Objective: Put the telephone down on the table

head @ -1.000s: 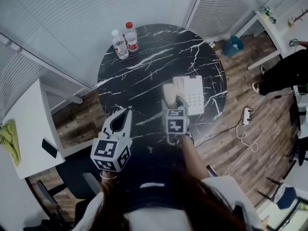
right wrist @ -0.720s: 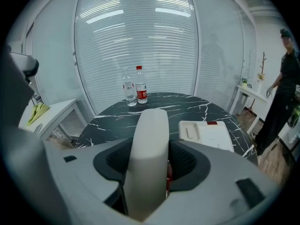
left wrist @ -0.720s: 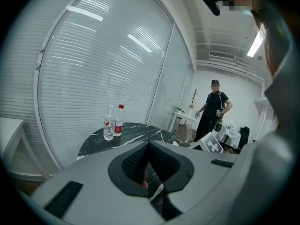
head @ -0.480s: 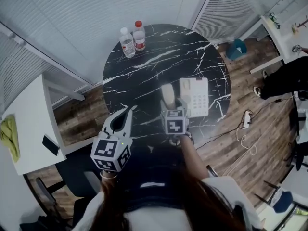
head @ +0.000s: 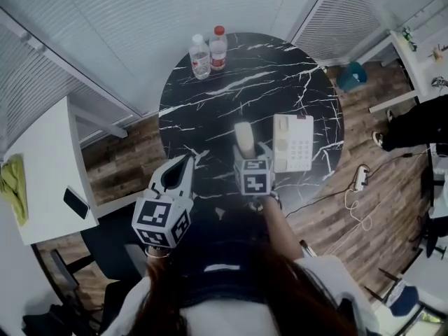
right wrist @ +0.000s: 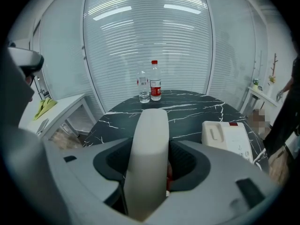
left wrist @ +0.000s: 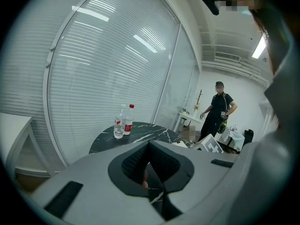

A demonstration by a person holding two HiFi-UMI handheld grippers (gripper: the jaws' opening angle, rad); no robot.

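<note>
My right gripper (head: 250, 150) is shut on the cream telephone handset (head: 244, 138), which stands up between the jaws above the black marble table (head: 231, 82). In the right gripper view the handset (right wrist: 150, 130) fills the gap between the jaws. The white telephone base (head: 294, 143) lies on the table just right of the handset, apart from it, with its cradle bare (right wrist: 228, 138). My left gripper (head: 183, 164) hovers at the table's near left edge, shut with nothing in it (left wrist: 152, 168).
Two water bottles (head: 208, 52) stand at the table's far edge. A white side table (head: 42, 159) at the left holds a yellow-green cloth (head: 10, 191) and a dark phone (head: 73, 203). A person in black (head: 420, 121) stands at the right. A power strip (head: 361, 177) lies on the floor.
The handset in my right gripper has come away from the base's left side, leaving a gap between them. The whole scene has slid right in the head view. My left gripper has stayed put.
</note>
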